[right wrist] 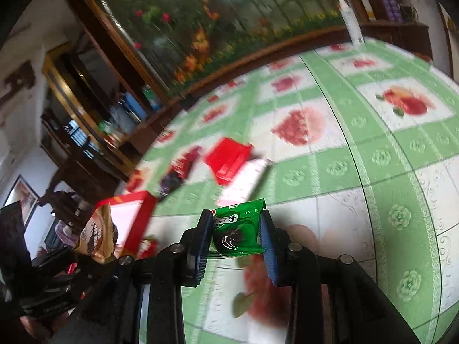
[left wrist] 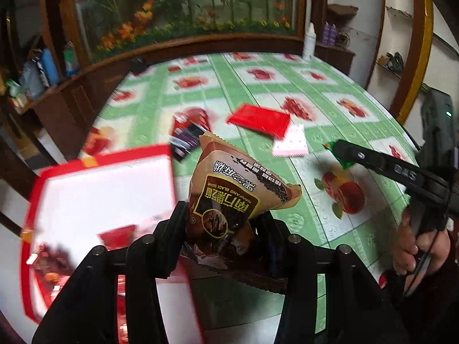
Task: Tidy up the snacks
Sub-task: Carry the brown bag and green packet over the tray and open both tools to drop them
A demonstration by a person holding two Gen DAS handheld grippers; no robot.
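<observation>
The lower end of the brown sesame packet (left wrist: 235, 200) is disappearing behind the left gripper's fingers (left wrist: 172, 229). The red-rimmed box (left wrist: 100, 157) is smearing with motion blur, its near corner cut off by the frame's bottom edge, and the wrappers inside it (left wrist: 114, 236) are too blurred to identify. In the right wrist view, the red packet (right wrist: 228, 157) and the dark wrappers (right wrist: 179, 172) on the bench (right wrist: 373, 172) are streaking, their print unreadable.

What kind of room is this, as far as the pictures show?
Probably a home dining or living room. A table with a green fruit-print tablecloth stands by dark wooden cabinets cluttered with household items, before a large flower mural.
</observation>
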